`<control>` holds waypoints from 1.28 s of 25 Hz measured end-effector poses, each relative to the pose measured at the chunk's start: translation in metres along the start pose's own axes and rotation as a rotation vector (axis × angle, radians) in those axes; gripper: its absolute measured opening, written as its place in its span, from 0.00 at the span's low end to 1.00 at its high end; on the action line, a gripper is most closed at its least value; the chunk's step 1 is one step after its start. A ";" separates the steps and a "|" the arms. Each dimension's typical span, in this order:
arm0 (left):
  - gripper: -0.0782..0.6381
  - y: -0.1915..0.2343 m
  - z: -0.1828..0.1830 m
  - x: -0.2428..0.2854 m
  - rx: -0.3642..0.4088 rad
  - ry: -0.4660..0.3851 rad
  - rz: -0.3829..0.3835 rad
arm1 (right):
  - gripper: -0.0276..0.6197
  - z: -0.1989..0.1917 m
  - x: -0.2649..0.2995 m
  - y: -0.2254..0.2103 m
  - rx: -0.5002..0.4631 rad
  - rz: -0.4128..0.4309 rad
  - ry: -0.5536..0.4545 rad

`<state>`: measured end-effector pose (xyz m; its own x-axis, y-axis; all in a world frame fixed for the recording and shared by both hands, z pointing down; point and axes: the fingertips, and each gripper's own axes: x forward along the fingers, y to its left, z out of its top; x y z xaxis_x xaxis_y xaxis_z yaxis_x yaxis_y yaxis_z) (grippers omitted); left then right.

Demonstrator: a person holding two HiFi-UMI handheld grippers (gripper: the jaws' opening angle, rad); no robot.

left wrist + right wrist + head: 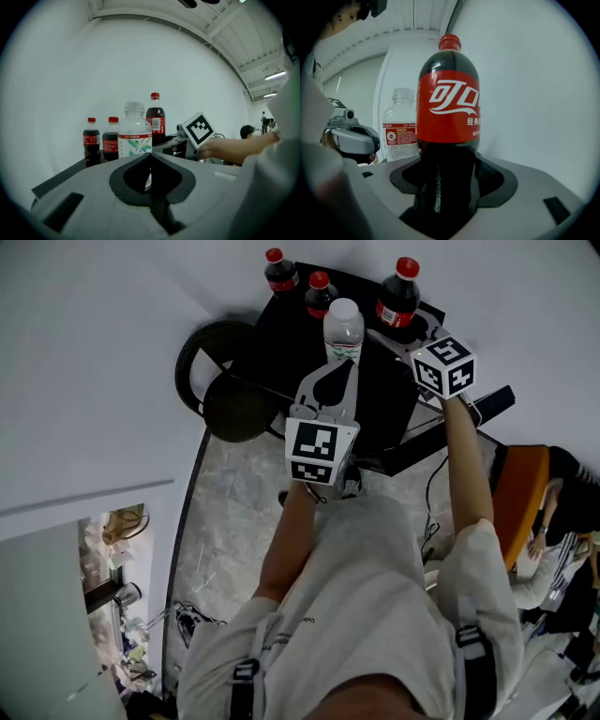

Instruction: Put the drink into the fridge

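A large cola bottle (398, 296) with a red cap stands at the right of a black table (281, 343). My right gripper (405, 334) is open around the large cola bottle (449, 108); its dark lower body sits between the jaws, and a slim gap shows on the right side. A clear water bottle (343, 326) stands mid-table. My left gripper (339, 367) points at the water bottle (135, 133) from just short of it. Its jaws are shut tip to tip with nothing between them.
Two small cola bottles (280, 273) (319, 294) stand at the table's back left. A round black stand (230, 381) lies on the floor left of the table. A seated person in orange (525, 502) is at the right. Cables (197, 615) trail on the marble floor.
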<state>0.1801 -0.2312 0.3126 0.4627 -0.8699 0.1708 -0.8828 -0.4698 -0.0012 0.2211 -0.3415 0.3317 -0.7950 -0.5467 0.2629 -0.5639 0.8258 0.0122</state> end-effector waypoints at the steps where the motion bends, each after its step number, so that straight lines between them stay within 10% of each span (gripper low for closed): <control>1: 0.12 0.003 -0.002 -0.002 -0.008 0.002 0.010 | 0.51 0.001 0.002 0.000 0.002 -0.001 -0.007; 11: 0.12 0.021 -0.014 -0.020 -0.040 0.001 0.016 | 0.45 0.000 -0.008 0.002 0.029 -0.143 -0.019; 32: 0.12 0.049 -0.035 -0.096 -0.010 -0.016 -0.413 | 0.45 0.047 -0.117 0.120 0.102 -0.750 -0.148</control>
<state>0.0893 -0.1654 0.3301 0.7796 -0.6105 0.1393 -0.6230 -0.7787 0.0736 0.2360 -0.1854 0.2570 -0.2091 -0.9740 0.0873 -0.9759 0.2135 0.0448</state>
